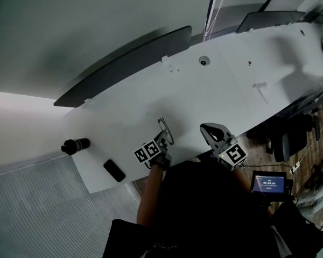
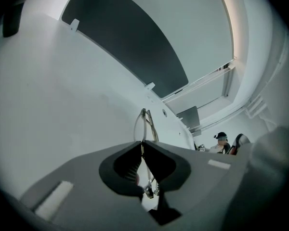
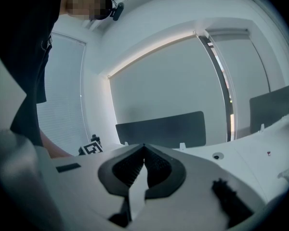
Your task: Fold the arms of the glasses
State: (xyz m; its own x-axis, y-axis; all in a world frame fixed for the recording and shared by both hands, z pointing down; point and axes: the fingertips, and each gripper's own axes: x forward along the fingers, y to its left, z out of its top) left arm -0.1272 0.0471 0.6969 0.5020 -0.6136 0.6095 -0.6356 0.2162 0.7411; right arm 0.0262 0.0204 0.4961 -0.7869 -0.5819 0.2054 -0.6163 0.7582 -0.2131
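Observation:
A thin wire-framed pair of glasses is lifted just above the white table near its front edge. My left gripper is shut on it. In the left gripper view the glasses stick out past the gripper, and part of the frame and hinge shows between the pads. My right gripper hovers to the right of the glasses, apart from them. In the right gripper view that gripper is shut with nothing between its pads.
A black cylinder and a black phone lie on the table's left end. A dark divider panel lines the far edge. A small screen and office chairs stand at the right, off the table.

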